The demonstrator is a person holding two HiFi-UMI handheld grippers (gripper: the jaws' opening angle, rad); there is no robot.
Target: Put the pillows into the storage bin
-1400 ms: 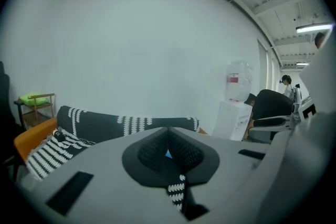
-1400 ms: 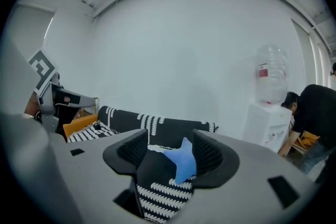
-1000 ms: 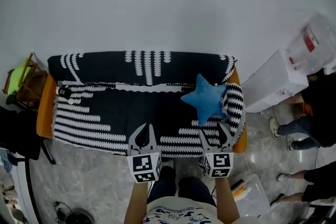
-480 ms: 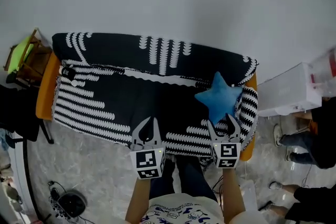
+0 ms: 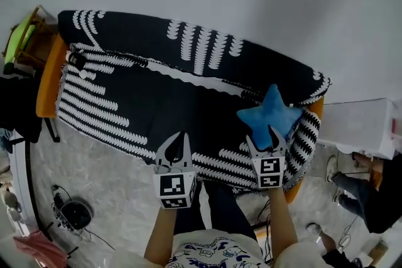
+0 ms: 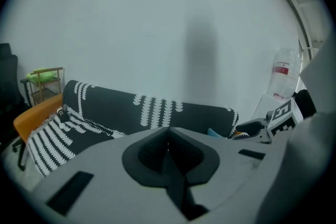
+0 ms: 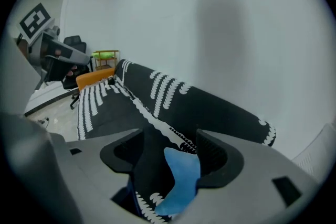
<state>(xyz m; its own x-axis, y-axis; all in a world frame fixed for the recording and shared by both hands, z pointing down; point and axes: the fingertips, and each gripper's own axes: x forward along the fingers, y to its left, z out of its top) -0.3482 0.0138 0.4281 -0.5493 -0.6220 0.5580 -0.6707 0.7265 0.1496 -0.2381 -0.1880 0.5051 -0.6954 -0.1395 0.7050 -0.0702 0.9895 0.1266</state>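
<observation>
The blue star pillow (image 5: 270, 117) is lying on the striped sofa (image 5: 188, 91), and its near tip is now sitting right between the jaws of our right claw (image 5: 262, 138). A second ago the pillow was lying a bit ahead of that claw, so we have been moving in toward it. The jaws are opening wide, one on each side of the tip. They are not squeezing it yet, so the claw is holding nothing. Our left claw (image 5: 178, 142) is hanging off to the left of it, jaws still together and empty. We are thinking the grab is coming next. We are not seeing the bin anywhere near the claws.
</observation>
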